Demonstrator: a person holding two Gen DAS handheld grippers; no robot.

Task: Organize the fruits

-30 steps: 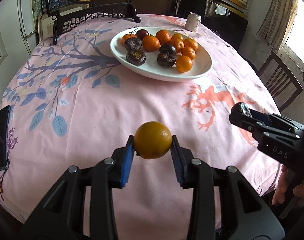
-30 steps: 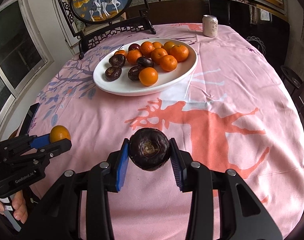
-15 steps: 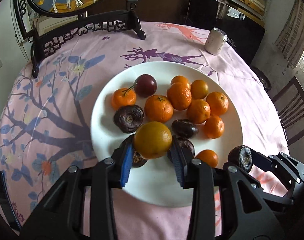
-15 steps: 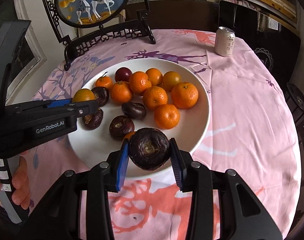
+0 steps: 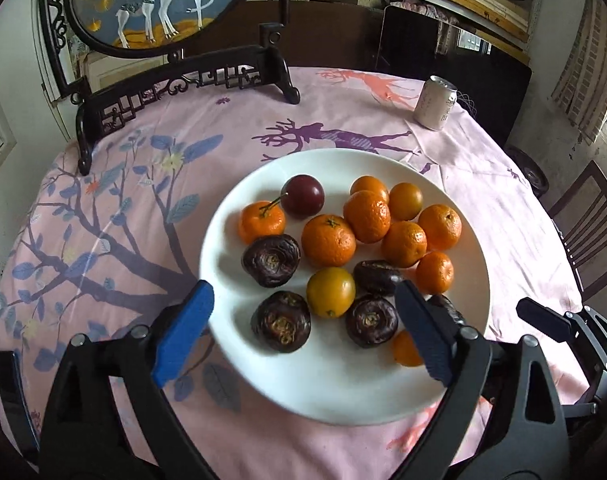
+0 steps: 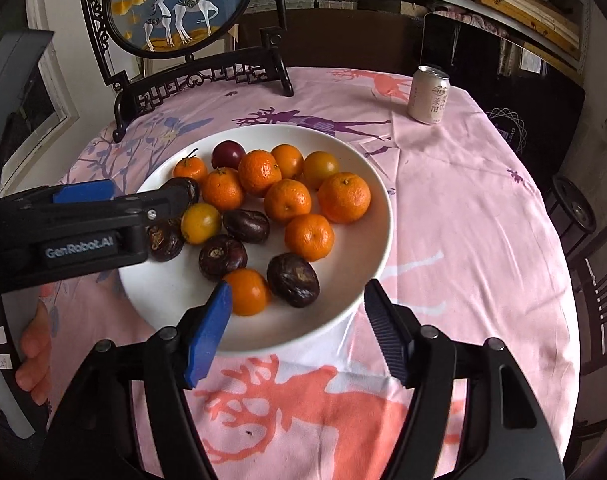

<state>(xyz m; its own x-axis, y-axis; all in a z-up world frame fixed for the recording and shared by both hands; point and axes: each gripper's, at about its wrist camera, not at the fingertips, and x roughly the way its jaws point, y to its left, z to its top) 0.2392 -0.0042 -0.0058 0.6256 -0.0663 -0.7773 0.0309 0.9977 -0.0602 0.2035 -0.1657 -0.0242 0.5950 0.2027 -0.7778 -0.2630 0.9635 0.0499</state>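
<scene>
Fruits lie heaped on a white plate (image 5: pixel 343 392) in the middle of the table (image 5: pixel 151 208), which wears a pink cloth printed with deer and blue leaves. Nearest in the left wrist view, the left gripper (image 5: pixel 303 328) hangs over the plate's near rim with its blue pads spread wide and nothing between them. Between those pads sit a yellow-orange fruit (image 5: pixel 330 291) and two dark wrinkled fruits, one (image 5: pixel 281 321) at about 7 o'clock of it and one (image 5: pixel 371 321) at about 4 o'clock, both just beside it. A third dark fruit (image 5: pixel 270 260) lies at 10 o'clock of the yellow one, a fourth (image 5: pixel 377 277) at 2 o'clock. Farther back a cluster of tangerines (image 5: pixel 328 240) touches one another, with a smooth maroon fruit (image 5: pixel 302 195) at the plate's 11 o'clock.

In the right wrist view the right gripper (image 6: pixel 299 320) is likewise wide open and empty, poised above the plate's (image 6: pixel 335 320) near rim. Just ahead of it a dark fruit (image 6: pixel 293 279) rests on the plate, touching an orange tangerine (image 6: pixel 245 292) at its 9 o'clock. The left gripper (image 6: pixel 159 200) reaches in from 9 o'clock, a hand (image 6: pixel 33 354) below it.

Beyond the plate, a drink can (image 5: pixel 435 103) stands upright at 1 o'clock near the table's far edge, and a dark carved stand with a round deer picture (image 5: pixel 151 0) stands at 11 o'clock.
</scene>
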